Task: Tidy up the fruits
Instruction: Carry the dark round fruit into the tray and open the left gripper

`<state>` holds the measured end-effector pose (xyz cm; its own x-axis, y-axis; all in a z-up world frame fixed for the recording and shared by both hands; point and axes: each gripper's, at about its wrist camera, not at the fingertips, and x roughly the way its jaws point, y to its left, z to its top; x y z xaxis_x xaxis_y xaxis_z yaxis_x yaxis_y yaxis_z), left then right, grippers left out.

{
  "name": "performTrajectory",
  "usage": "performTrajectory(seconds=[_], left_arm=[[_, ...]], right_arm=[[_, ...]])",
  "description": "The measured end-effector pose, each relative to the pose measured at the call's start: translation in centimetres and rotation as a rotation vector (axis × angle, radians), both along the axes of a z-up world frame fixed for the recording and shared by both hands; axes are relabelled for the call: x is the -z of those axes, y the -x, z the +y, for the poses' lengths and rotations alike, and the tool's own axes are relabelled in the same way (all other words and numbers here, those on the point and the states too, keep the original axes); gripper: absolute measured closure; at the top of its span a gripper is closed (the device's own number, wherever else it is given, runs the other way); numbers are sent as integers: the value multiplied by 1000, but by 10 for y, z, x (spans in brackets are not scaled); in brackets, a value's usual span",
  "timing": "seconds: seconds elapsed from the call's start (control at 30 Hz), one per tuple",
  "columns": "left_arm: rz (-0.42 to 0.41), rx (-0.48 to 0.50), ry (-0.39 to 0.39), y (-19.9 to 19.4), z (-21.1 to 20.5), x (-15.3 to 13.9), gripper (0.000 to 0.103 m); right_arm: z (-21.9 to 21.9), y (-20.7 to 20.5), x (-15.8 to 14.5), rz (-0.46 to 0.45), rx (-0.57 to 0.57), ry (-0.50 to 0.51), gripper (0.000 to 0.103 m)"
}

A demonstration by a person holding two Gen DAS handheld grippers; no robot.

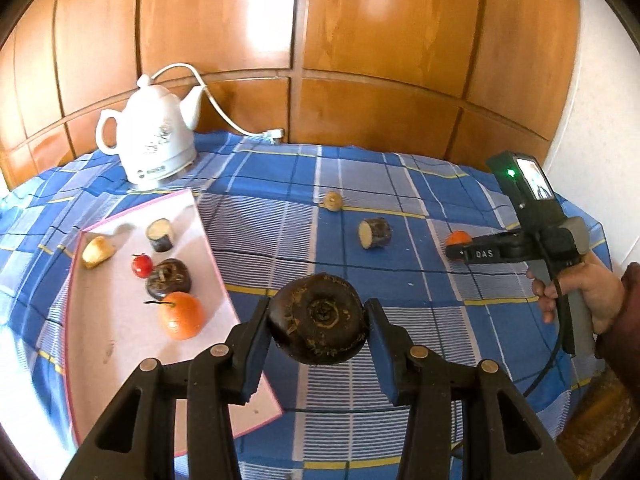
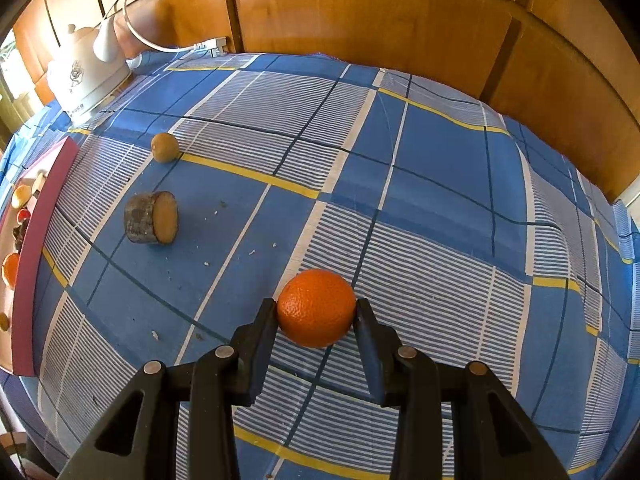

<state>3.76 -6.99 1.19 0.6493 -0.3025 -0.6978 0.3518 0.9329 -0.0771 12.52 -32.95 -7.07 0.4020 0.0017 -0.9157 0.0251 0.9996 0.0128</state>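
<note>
My left gripper (image 1: 318,316) is shut on a dark brown round fruit (image 1: 318,320) and holds it above the cloth, just right of the pink-edged white board (image 1: 120,360). On the board lie an orange (image 1: 181,315), a dark fruit (image 1: 168,278), a small red fruit (image 1: 141,265), a cut dark piece (image 1: 161,235) and a yellowish piece (image 1: 97,252). My right gripper (image 2: 316,312) is shut on an orange (image 2: 316,307) that rests on the cloth; it also shows in the left wrist view (image 1: 458,238). A cut dark piece (image 2: 152,218) and a small brown fruit (image 2: 165,147) lie on the cloth.
A white electric kettle (image 1: 154,140) with its cord stands at the back left. A blue checked cloth (image 2: 440,208) covers the table. Wooden panels (image 1: 360,40) rise right behind the table. The board's edge (image 2: 36,240) shows at the left of the right wrist view.
</note>
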Motion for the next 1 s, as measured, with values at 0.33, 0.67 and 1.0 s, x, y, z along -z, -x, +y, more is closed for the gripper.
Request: performTrajectory(seconds=[0.33,0.67,1.0], left_arm=[[13,-54,8,-3,24,2,57],[79,-309,68,-43,125,10,57],[127,-435,37,-97,185,33,57]], right_arm=[[1,0,0,-2,-8,11,64],[2,0,0,0,-12,20,64],[2,0,0,1,-9,21,64]])
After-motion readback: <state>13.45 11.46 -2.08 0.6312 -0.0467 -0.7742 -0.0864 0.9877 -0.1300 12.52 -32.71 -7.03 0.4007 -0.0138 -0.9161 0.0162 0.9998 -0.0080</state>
